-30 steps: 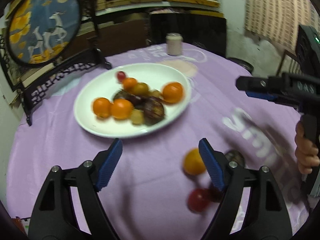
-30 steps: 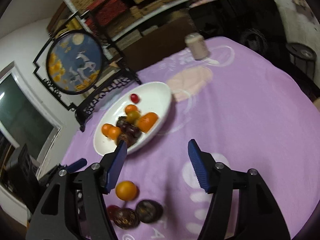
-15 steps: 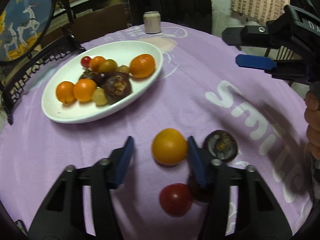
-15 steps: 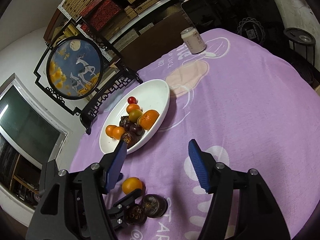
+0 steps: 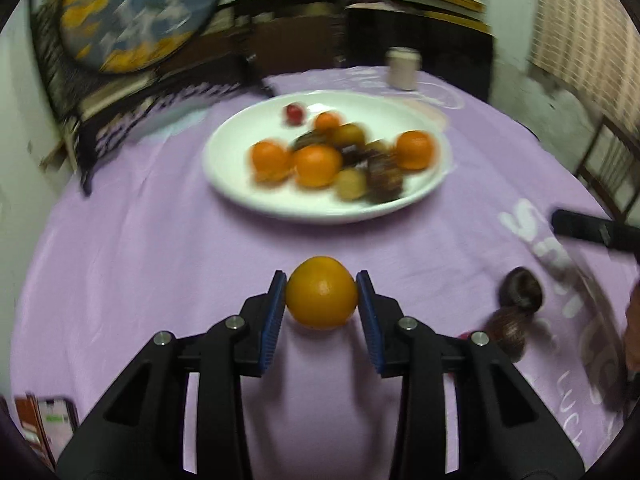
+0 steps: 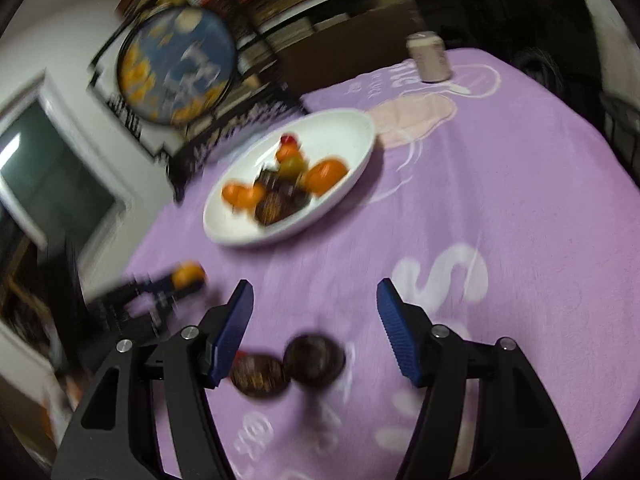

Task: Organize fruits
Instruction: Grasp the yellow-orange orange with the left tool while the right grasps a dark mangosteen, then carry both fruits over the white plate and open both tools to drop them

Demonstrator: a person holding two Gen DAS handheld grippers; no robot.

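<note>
An orange (image 5: 322,294) sits between the blue pads of my left gripper (image 5: 321,278); the jaws are closing and both pads touch it, just above the purple cloth. The same orange (image 6: 188,274) shows blurred at the left of the right wrist view. Beyond it, a white plate (image 5: 236,148) holds several oranges and dark fruits. My right gripper (image 6: 315,286) is open above two dark round fruits (image 6: 314,362) (image 6: 260,376), which lie on the cloth close to its left finger. Those dark fruits (image 5: 520,292) also appear at the right of the left wrist view.
A can (image 5: 404,68) stands at the table's far side. A round painted screen on a black stand (image 5: 132,12) rises behind the plate at the left. A phone (image 5: 56,420) lies near the front left edge. A hand (image 5: 632,328) shows at the right edge.
My left gripper's jaws have narrowed from wide apart onto the orange, which now sits between the pads. My right gripper has shifted over the two dark fruits.
</note>
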